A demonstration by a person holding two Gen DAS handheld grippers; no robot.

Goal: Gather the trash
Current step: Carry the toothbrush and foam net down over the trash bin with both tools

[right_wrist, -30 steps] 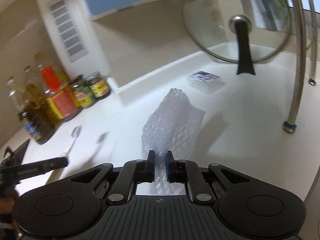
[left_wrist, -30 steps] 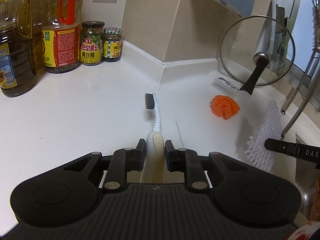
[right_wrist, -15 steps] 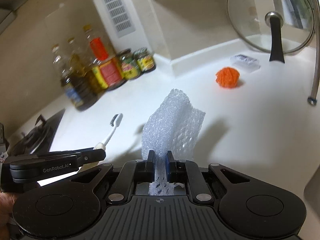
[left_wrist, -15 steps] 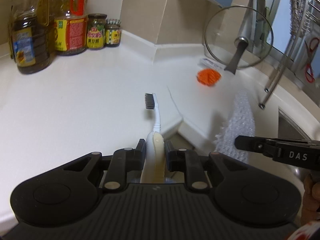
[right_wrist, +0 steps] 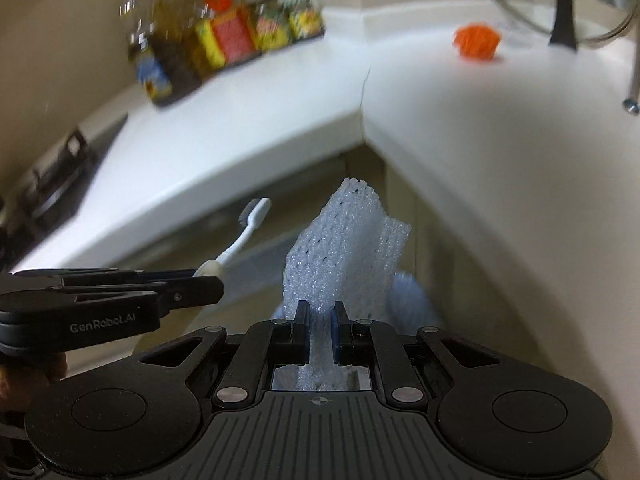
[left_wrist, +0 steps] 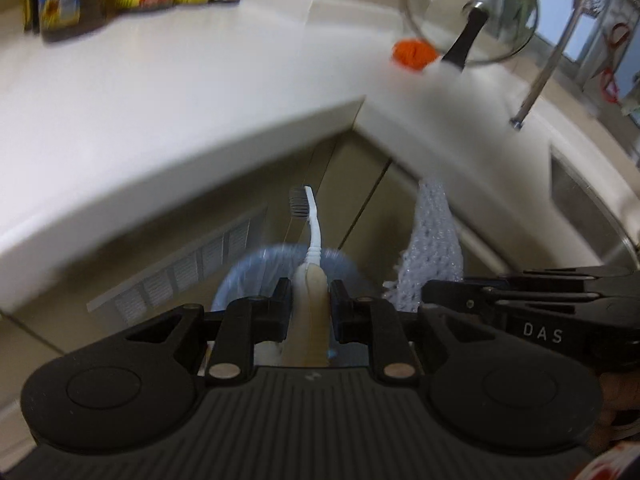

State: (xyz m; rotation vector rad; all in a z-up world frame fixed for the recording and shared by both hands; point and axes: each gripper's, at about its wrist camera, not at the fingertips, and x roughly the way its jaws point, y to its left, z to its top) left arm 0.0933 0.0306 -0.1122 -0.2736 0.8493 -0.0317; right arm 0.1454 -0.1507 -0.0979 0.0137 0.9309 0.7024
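Since 0.5 s ago you have carried both grippers off the white counter (left_wrist: 160, 92); they now hang in front of the cabinet, above a blue-lined bin (left_wrist: 244, 276). Your left gripper (left_wrist: 310, 304) pinches the toothbrush (left_wrist: 312, 232) by its cream handle, dark bristles at the far end. Your right gripper (right_wrist: 321, 320) clamps the white foam net (right_wrist: 344, 240), upright and crumpled. The orange scrubber (right_wrist: 476, 42) stays far right on the counter.

White L-shaped countertop (right_wrist: 460, 128); on it: oil bottles & sauce jars (right_wrist: 224, 36) at back wall; orange scrubber ball (right_wrist: 477, 41) nr glass lid (left_wrist: 472, 12).
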